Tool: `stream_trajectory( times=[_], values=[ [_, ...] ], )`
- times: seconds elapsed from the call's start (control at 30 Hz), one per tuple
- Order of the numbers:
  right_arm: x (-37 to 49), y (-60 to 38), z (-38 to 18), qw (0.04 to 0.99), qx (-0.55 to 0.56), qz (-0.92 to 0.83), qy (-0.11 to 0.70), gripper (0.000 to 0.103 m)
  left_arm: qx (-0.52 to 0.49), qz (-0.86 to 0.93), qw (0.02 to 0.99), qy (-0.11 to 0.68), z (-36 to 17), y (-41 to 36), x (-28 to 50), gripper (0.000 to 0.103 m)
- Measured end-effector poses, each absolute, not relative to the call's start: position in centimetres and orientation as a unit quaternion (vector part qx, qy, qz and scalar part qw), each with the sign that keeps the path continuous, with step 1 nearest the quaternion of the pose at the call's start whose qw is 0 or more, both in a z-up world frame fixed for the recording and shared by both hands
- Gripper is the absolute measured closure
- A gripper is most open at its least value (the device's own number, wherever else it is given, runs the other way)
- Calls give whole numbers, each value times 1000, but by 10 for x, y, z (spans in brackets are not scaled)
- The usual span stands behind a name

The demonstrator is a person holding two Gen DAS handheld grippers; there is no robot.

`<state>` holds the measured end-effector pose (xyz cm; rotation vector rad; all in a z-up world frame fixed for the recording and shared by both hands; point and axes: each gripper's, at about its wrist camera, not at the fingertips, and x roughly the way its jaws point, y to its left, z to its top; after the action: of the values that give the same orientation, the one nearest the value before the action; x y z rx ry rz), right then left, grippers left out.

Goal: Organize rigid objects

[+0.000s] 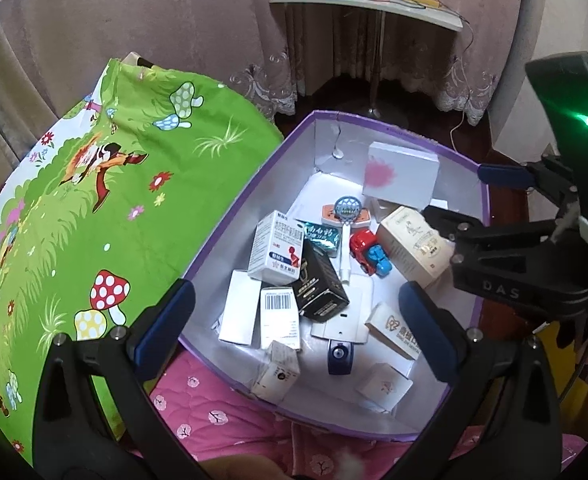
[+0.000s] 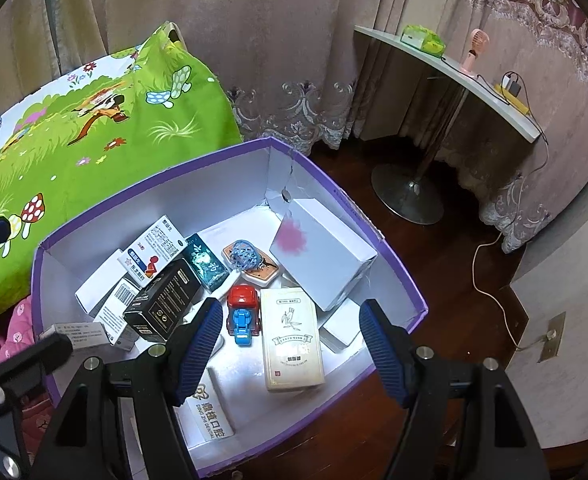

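Observation:
A purple-rimmed cardboard box (image 1: 230, 248) (image 2: 214, 184) with a white inside holds several small cartons. Among them are a red and blue toy truck (image 1: 367, 250) (image 2: 244, 312), a cream carton (image 1: 409, 244) (image 2: 292, 344), a black carton (image 1: 321, 284) (image 2: 162, 304) and a white box with a pink splash (image 1: 401, 172) (image 2: 321, 252). My left gripper (image 1: 295, 320) hangs open over the near side of the box and holds nothing. My right gripper (image 2: 290, 344) is open above the cream carton and the truck, with its pads clear of both.
A green cartoon-print pillow (image 1: 126, 184) lies left of the box, which rests on a pink quilt (image 1: 222, 412). Curtains hang behind. A white side table (image 2: 453, 76) on a pedestal stands on the dark wood floor (image 2: 453, 280) at the right, with a cable trailing down.

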<state>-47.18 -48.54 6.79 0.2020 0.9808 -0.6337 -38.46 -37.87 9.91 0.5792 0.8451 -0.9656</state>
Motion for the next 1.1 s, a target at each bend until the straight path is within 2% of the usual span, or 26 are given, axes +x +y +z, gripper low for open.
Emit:
stream_trajectory(
  times=[1.1],
  values=[
    [-467,-482,73,832,88,-299,459,31,281,-436,747,416,89,-373,-376,1]
  ],
)
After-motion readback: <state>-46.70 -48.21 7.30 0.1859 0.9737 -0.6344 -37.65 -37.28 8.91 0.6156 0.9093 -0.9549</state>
